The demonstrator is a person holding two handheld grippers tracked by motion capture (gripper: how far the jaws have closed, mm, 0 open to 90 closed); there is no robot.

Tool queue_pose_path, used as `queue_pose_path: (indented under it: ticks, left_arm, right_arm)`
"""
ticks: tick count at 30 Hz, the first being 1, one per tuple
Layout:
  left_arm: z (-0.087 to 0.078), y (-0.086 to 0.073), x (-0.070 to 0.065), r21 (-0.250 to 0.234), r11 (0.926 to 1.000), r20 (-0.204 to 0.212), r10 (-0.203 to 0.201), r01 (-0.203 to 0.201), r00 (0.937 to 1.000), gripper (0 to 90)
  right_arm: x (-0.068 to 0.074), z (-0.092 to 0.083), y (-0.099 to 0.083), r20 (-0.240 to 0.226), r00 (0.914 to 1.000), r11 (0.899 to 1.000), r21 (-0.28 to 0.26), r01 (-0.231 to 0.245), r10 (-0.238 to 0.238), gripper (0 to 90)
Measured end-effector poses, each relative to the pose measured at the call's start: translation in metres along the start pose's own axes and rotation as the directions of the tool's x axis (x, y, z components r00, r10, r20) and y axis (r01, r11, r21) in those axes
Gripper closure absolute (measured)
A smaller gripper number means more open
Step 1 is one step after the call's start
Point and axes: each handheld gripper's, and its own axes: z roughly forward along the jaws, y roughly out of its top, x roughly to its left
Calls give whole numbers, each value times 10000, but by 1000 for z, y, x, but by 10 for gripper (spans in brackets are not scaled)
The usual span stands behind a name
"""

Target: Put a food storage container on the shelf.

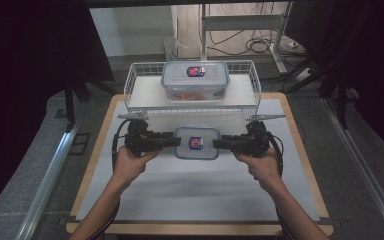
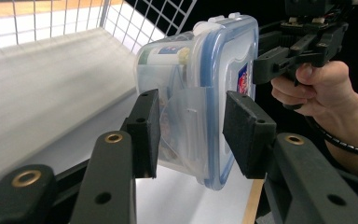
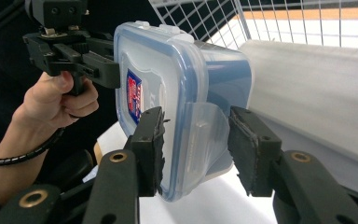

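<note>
Dark curtains ring a white-topped bench (image 1: pixel 200 190) at frame centre. Just above the middle, a small clear box with a blue-rimmed lid (image 1: pixel 196 143) hangs between two tools: the left hand-held gripper (image 1: pixel 171 141) pinches its left end, the right hand-held gripper (image 1: pixel 219 144) its right end. Beyond, upper centre, a white wire basket (image 1: pixel 135 80) holds a larger lidded box (image 1: pixel 195 80).

Each hand-held gripper, the left (image 1: pixel 169 142) and the right (image 1: pixel 221 144), is matt black, with two flat jaws carrying brass-ringed holes and square black rubber pads (image 2: pixel 145 132), frayed on the right one. A grey three-cornered plate (image 1: pixel 132 116) tops each. Black cables (image 1: pixel 115 145) trail back. The forearms are bare, without sleeves.
</note>
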Motion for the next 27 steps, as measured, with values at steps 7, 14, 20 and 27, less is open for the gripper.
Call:
queue_pose_path:
  ticks: [7, 14, 20, 27]
  left_arm:
    - [-11, 17, 0, -256, 9997, 213, -45, 51, 9998, 571]
    - [-17, 31, -3, -325, 9995, 111, 47, -44, 9999, 570]
    - [-22, 46, -5, -494, 9987, 94, 111, -106, 9999, 570]
    - [-29, 72, -7, -680, 9976, 144, 154, -144, 9998, 569]
  right_arm:
    - [5, -5, 17, -347, 9994, 9995, -309, 34, -45, 588]
    - [9, -7, 31, -400, 9991, 9992, -392, 114, -129, 588]
    - [12, -10, 46, -375, 9991, 9987, -476, 160, -178, 588]
    - [19, -17, 71, -252, 9990, 9978, -560, 348, -363, 587]
